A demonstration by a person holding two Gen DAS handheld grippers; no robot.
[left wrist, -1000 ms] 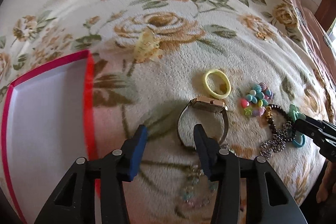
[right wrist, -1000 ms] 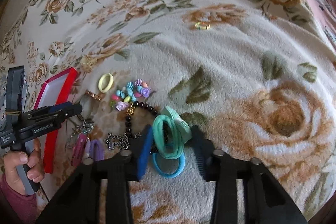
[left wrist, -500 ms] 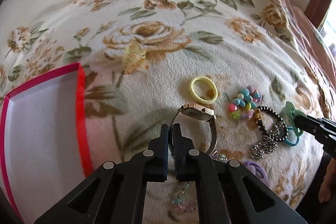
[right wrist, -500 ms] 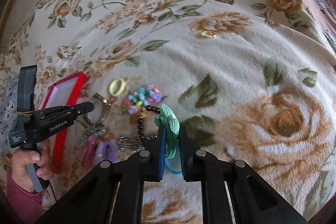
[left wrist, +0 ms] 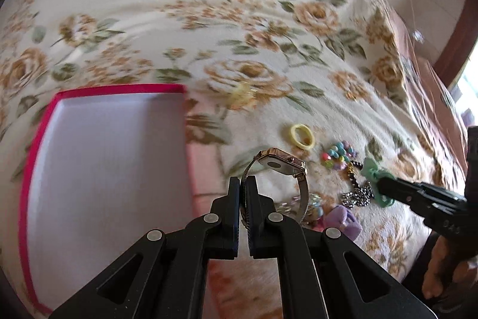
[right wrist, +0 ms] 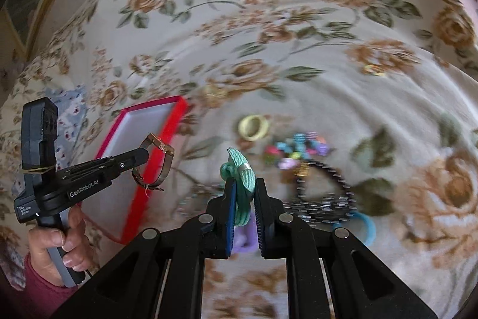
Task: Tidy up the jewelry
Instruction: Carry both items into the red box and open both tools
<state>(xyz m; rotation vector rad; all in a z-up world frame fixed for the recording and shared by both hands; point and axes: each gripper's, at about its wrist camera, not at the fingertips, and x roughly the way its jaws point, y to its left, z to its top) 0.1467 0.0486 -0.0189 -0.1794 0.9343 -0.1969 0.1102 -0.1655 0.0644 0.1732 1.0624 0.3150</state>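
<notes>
My left gripper [left wrist: 243, 184] is shut on the mesh strap of a gold watch [left wrist: 280, 165] and holds it in the air beside the red-rimmed box [left wrist: 119, 87]. In the right wrist view the left gripper [right wrist: 143, 154] carries the watch [right wrist: 156, 162] over the box's [right wrist: 176, 117] right rim. My right gripper [right wrist: 242, 190] is shut on a teal hair tie [right wrist: 240, 166], lifted above the blanket; it also shows in the left wrist view [left wrist: 373, 172].
On the floral blanket lie a yellow ring tie [right wrist: 254, 126], a pastel bead bracelet [right wrist: 295, 151], a black bead bracelet [right wrist: 325, 190], a blue hair tie [right wrist: 363, 227], a purple clip [left wrist: 343, 218] and a yellow claw clip [left wrist: 240, 93].
Both grippers have lifted their items off the blanket. The left one has carried the watch up and left toward the box; the right one has raised the teal tie.
</notes>
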